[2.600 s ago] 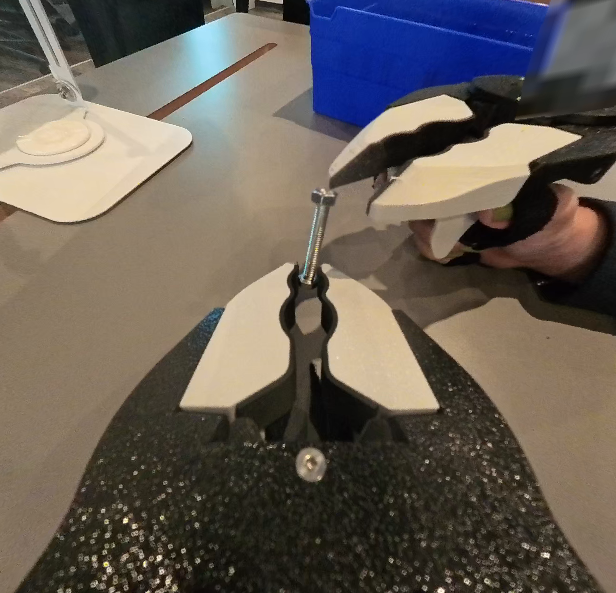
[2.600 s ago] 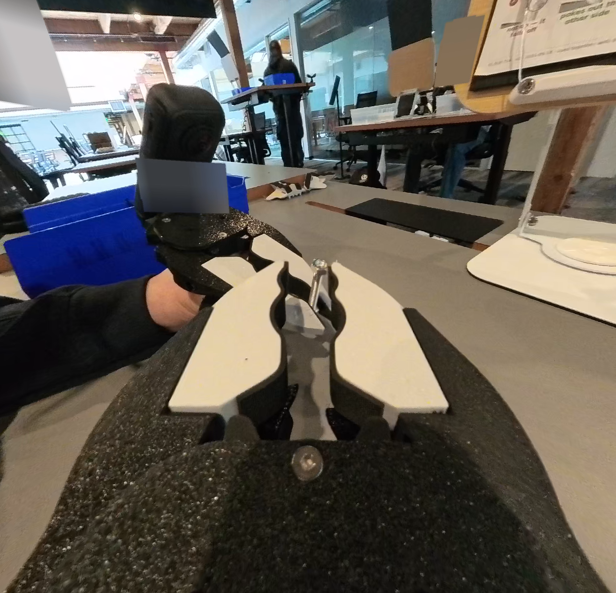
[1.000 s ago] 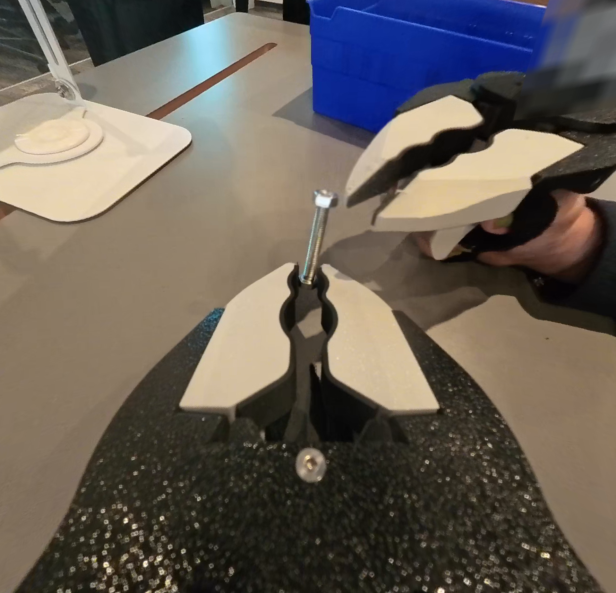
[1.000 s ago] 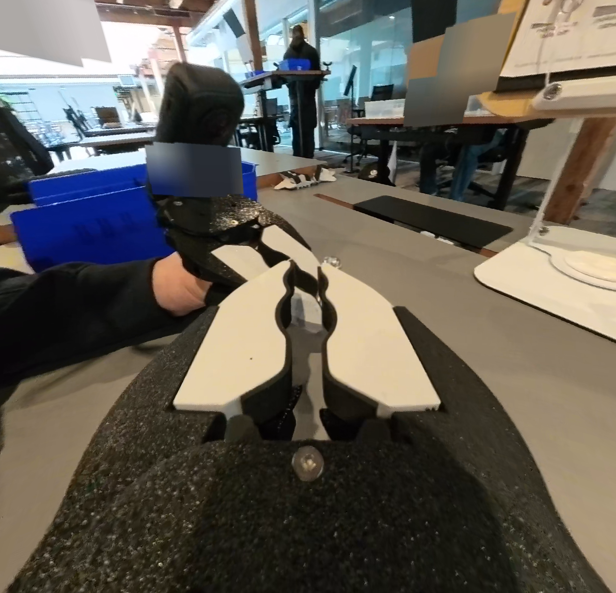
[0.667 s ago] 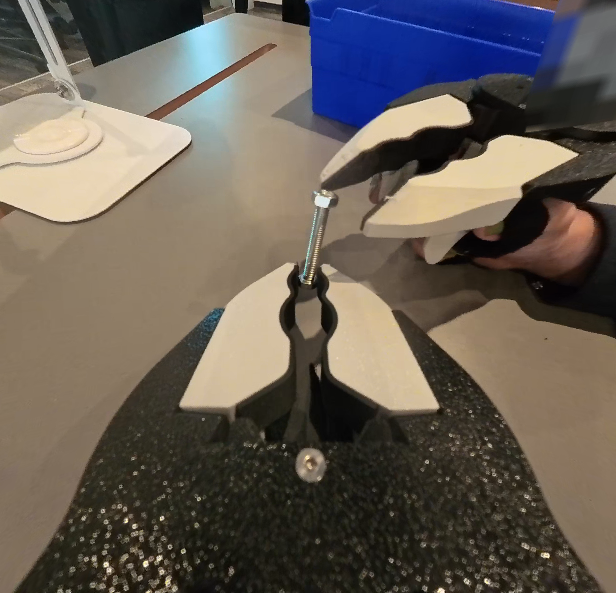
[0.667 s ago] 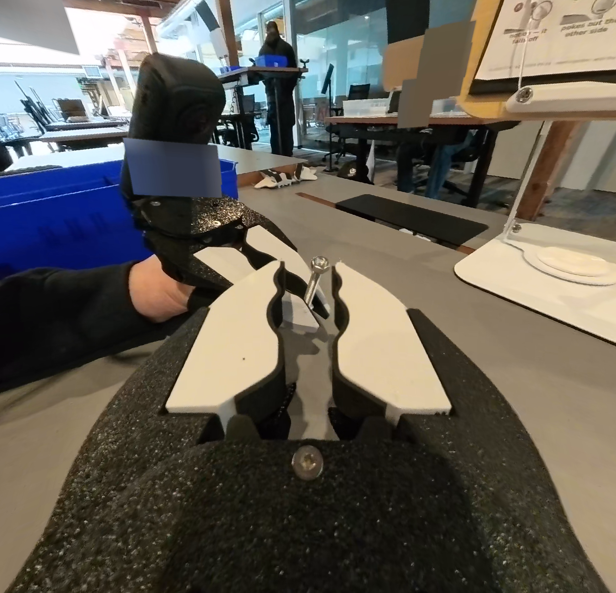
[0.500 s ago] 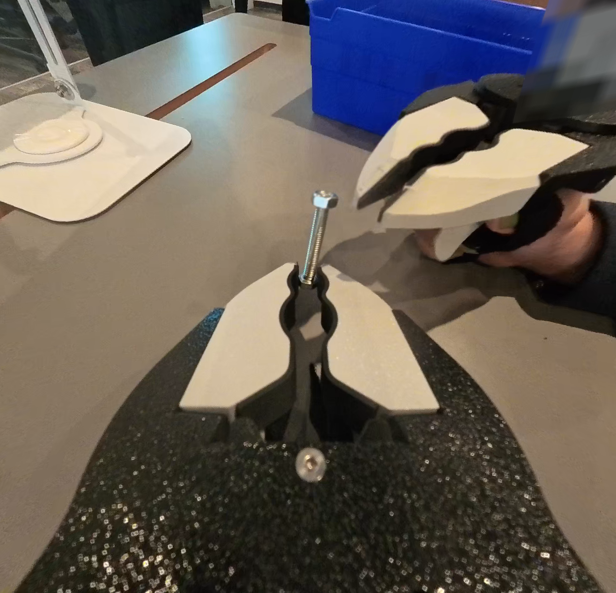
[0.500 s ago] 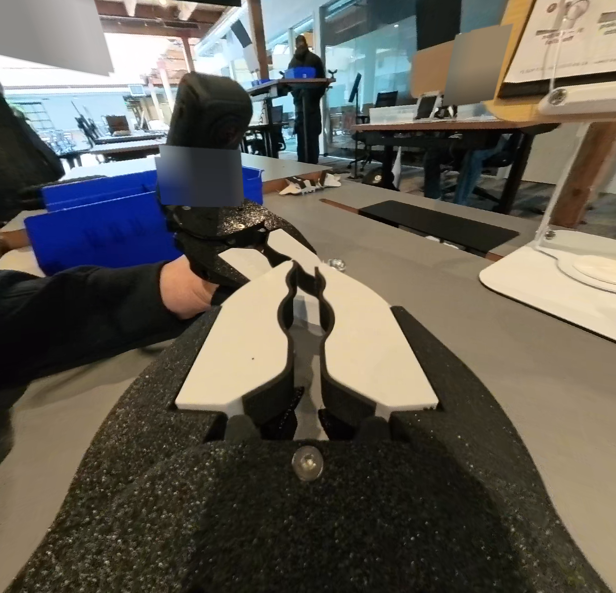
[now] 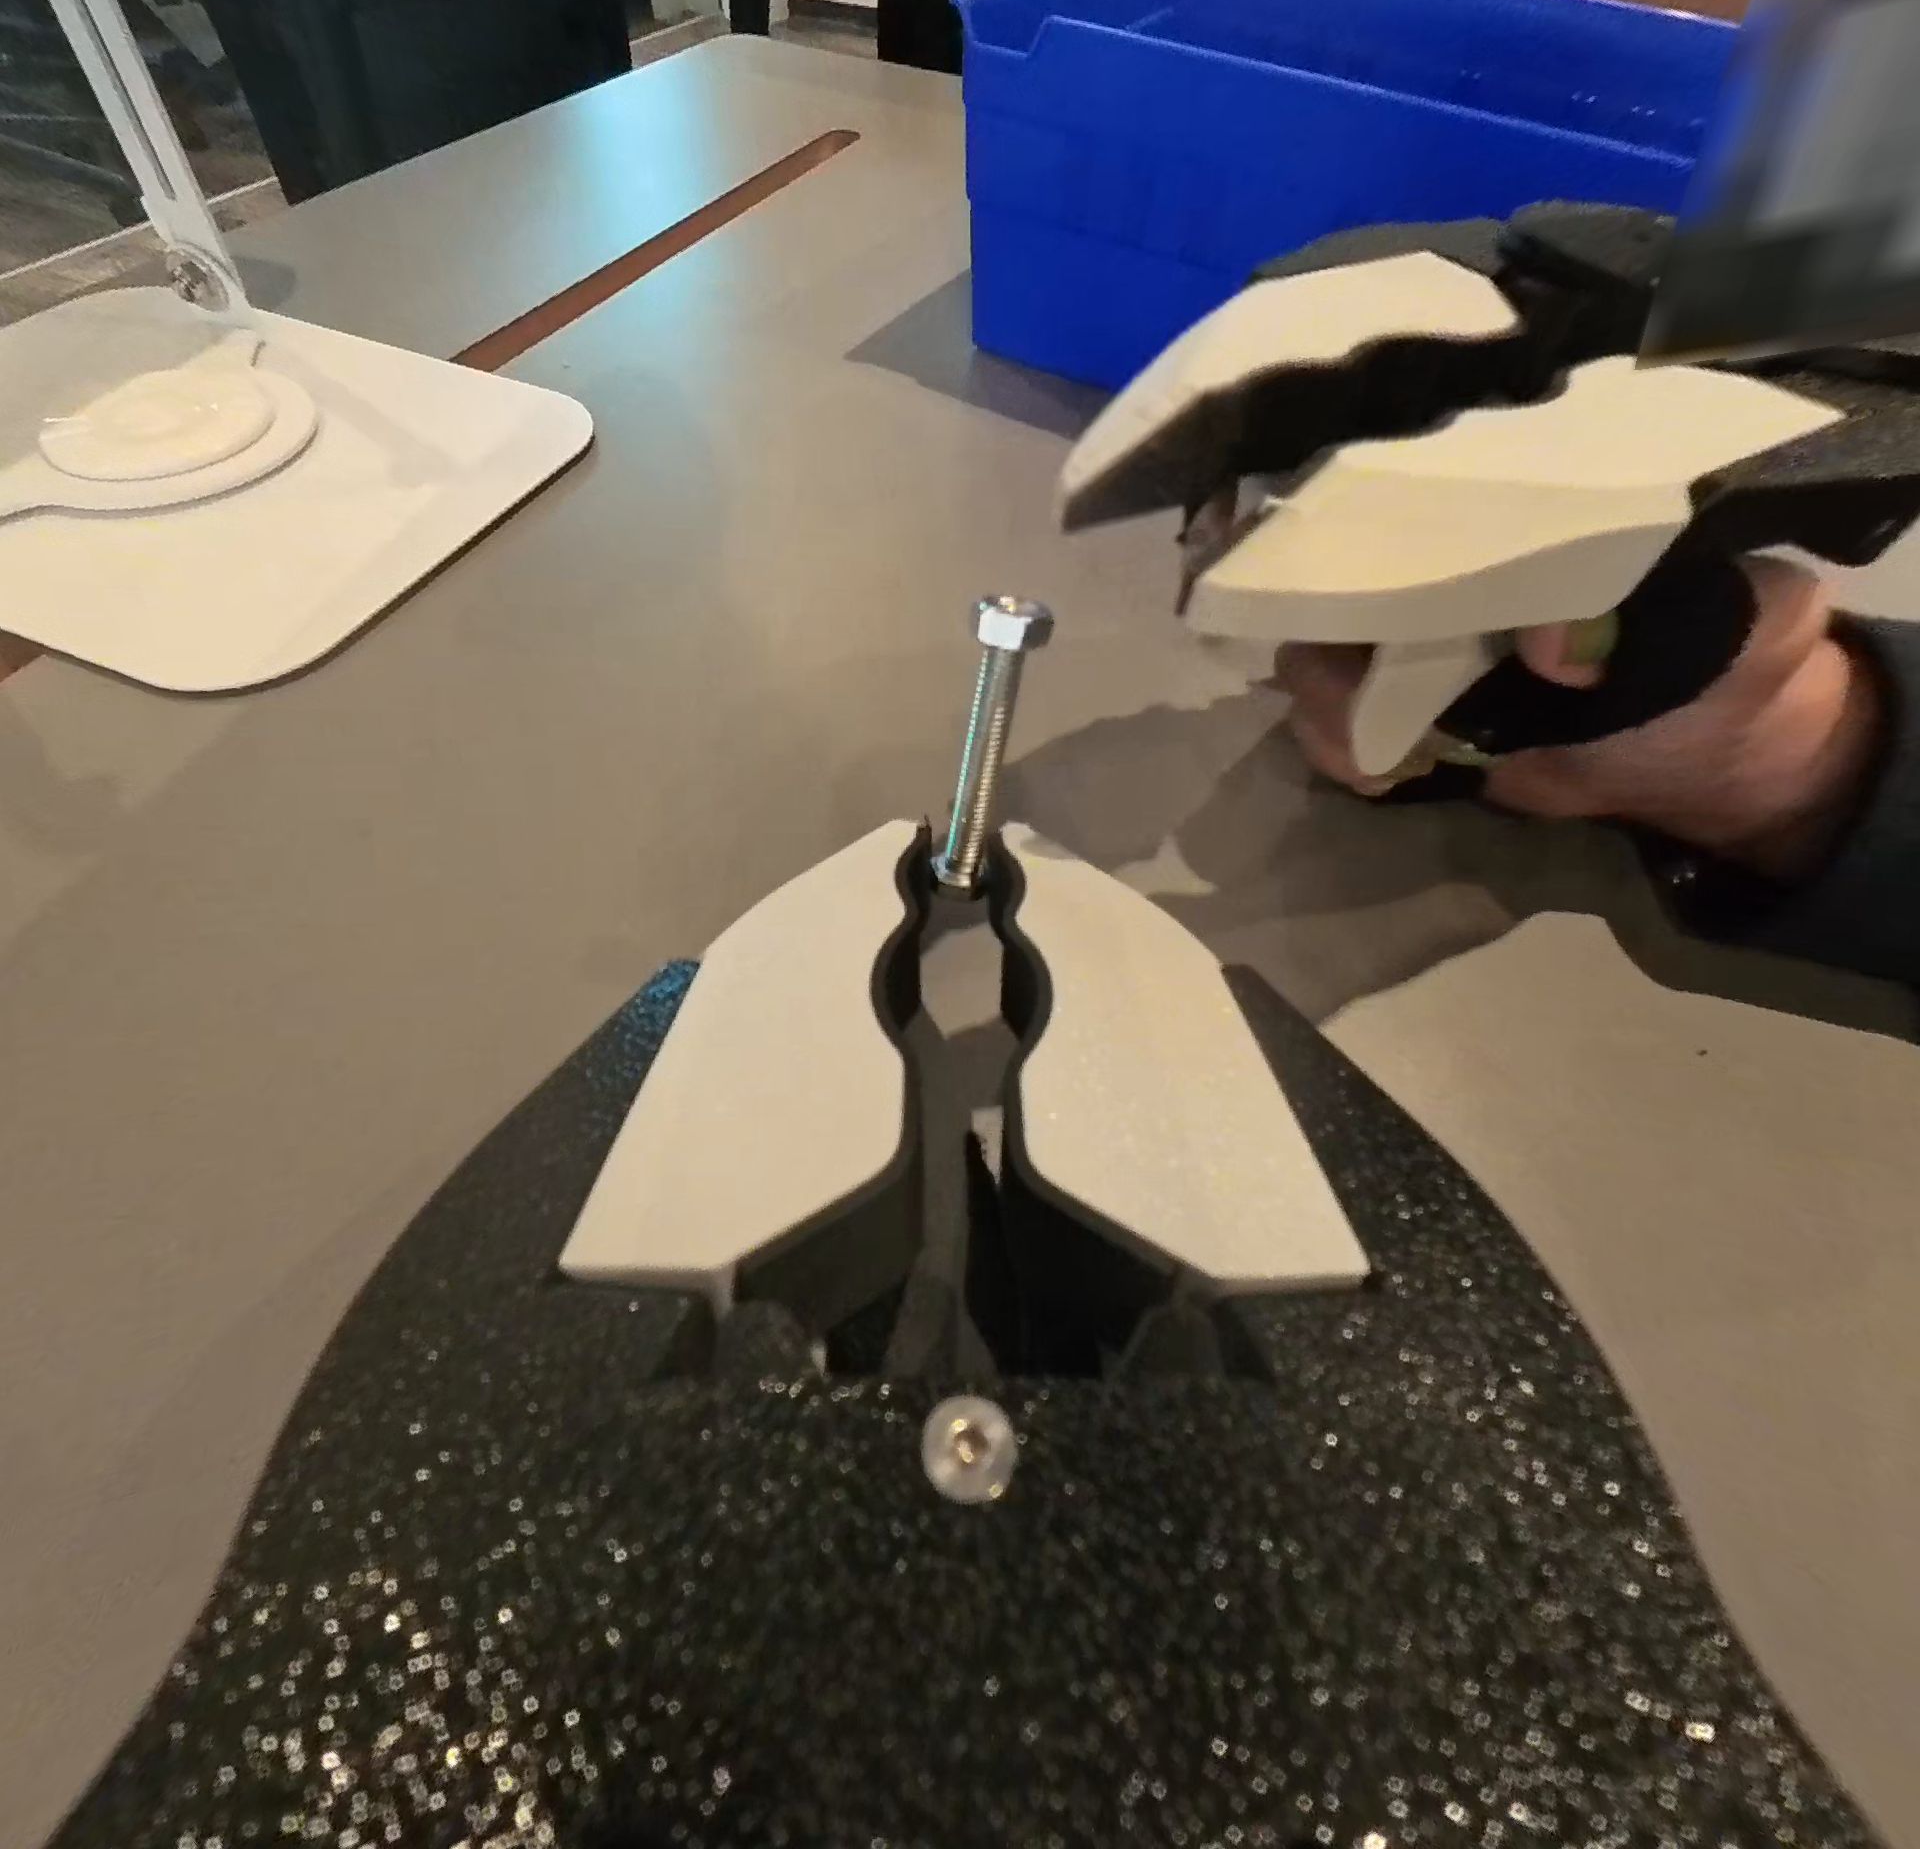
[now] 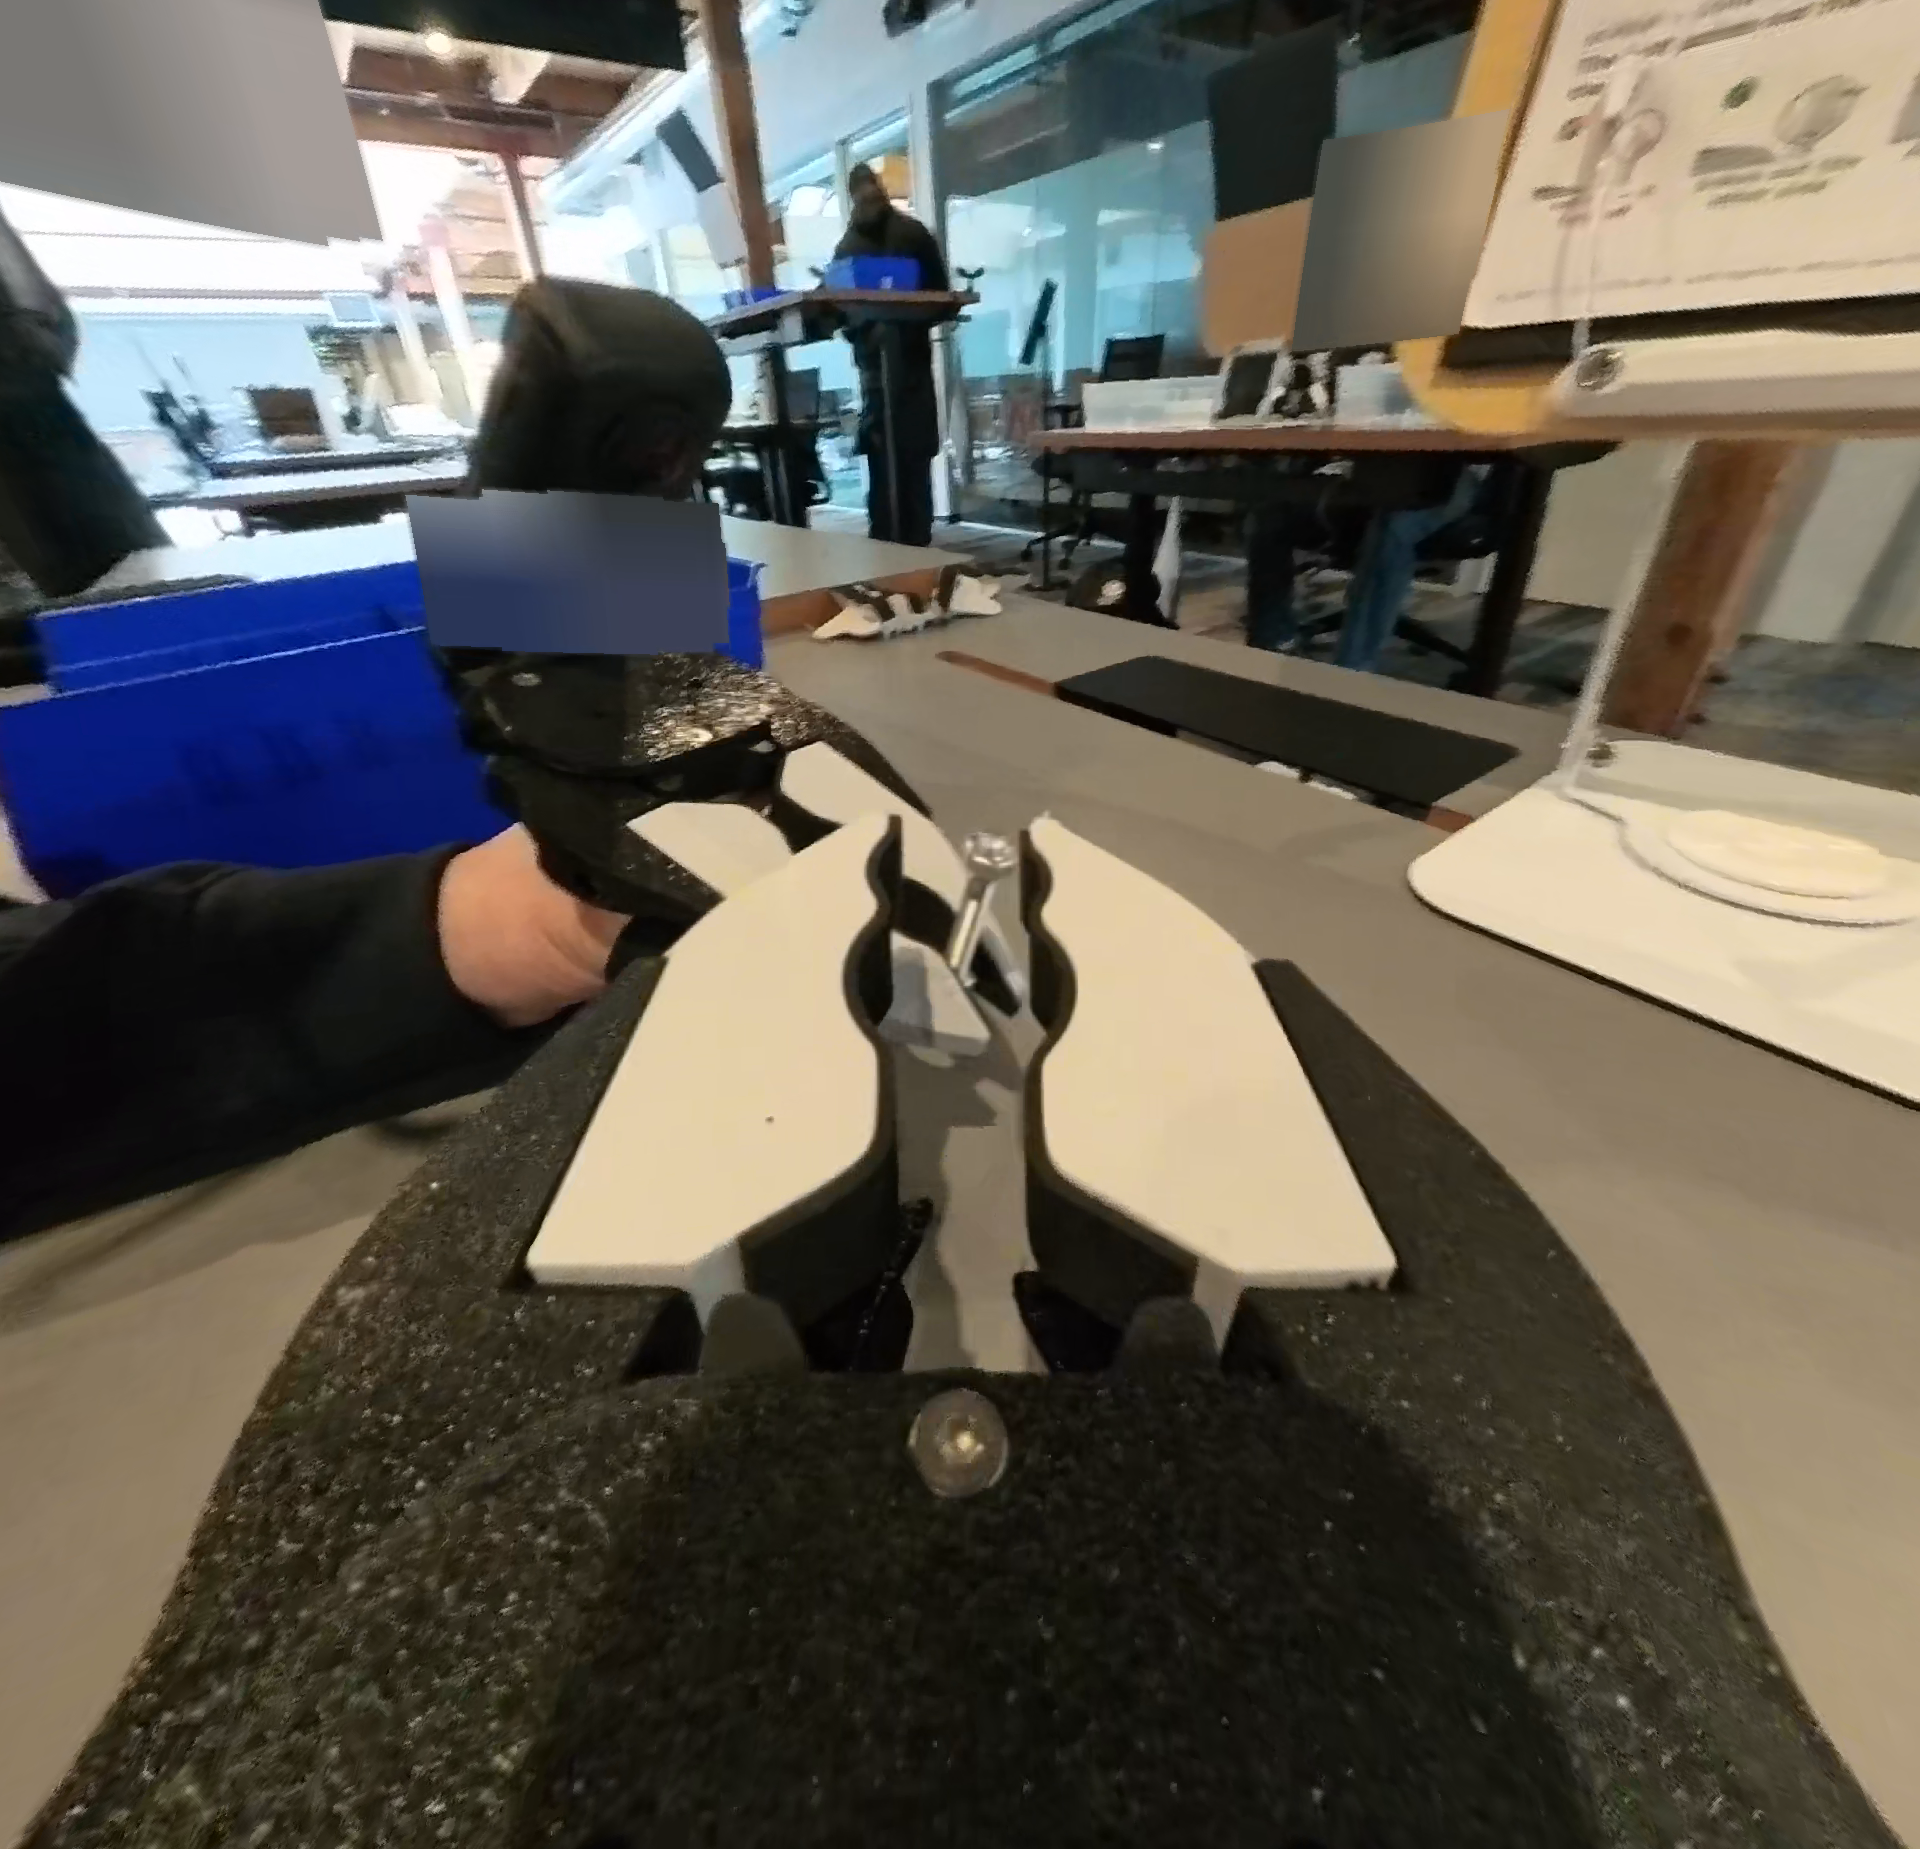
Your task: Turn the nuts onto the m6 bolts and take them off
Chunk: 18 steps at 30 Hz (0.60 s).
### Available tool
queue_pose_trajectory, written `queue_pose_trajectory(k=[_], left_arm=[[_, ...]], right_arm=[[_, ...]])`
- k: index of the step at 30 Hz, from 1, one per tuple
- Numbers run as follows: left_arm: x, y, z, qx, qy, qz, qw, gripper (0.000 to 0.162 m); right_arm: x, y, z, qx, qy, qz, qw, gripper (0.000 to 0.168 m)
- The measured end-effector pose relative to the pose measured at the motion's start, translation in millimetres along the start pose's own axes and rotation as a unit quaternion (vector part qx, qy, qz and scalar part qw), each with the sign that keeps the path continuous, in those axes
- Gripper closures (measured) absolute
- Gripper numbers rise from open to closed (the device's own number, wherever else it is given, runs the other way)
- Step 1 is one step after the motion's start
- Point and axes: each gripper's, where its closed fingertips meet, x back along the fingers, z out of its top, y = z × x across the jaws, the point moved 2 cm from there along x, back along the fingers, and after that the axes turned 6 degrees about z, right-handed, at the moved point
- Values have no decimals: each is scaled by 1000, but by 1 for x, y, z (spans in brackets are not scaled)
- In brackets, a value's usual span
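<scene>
Left gripper (image 9: 961, 849): my two white fingers are closed down on the threaded end of the bolt, right at their tips, with only a thin dark slit between them further back.
Bolt (image 9: 987, 729): it stands out past my left fingertips, leaning slightly right, hex head at the far end, above the grey table (image 9: 364, 968). In the right wrist view the same bolt (image 10: 977, 906) shows through the gap of my right gripper, head uppermost.
Nut: a small ring sits at the foot of the thread where my left fingers pinch; I cannot tell whether that is a nut or part of the grip.
Right gripper (image 10: 961, 833): my fingers are parted with a clear gap and nothing between them. From the left wrist view this gripper (image 9: 1143, 542) hangs up and to the right of the bolt head, near but not touching, somewhat blurred.
Right hand (image 9: 1683, 750): wrapped round the black handle, low over the table.
Left hand (image 10: 520, 926): in a dark sleeve, gripping the other handle.
Blue bin (image 9: 1299, 189): on the table behind the right gripper.
White stand base (image 9: 260, 511): far left of the table, well apart from the bolt.
</scene>
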Motion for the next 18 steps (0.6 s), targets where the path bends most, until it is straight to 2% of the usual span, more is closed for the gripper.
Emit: queue_pose_trajectory(k=[4, 7, 9, 14, 18], left_arm=[[0, 0, 0, 0, 0, 0, 1000, 152], [0, 0, 0, 1, 1, 0, 1000, 152], [0, 0, 0, 1, 1, 0, 1000, 152], [0, 0, 0, 0, 0, 0, 1000, 152], [0, 0, 0, 0, -1, 0, 1000, 152]], right_arm=[[-6, 3, -9, -5, -32, -5, 999, 142], [-5, -7, -9, -3, -37, 31, 999, 157], [-3, -9, -8, -2, -31, 35, 999, 159], [-3, 4, -8, -5, -29, -12, 999, 149], [-6, 2, -10, 0, -38, -9, 999, 149]])
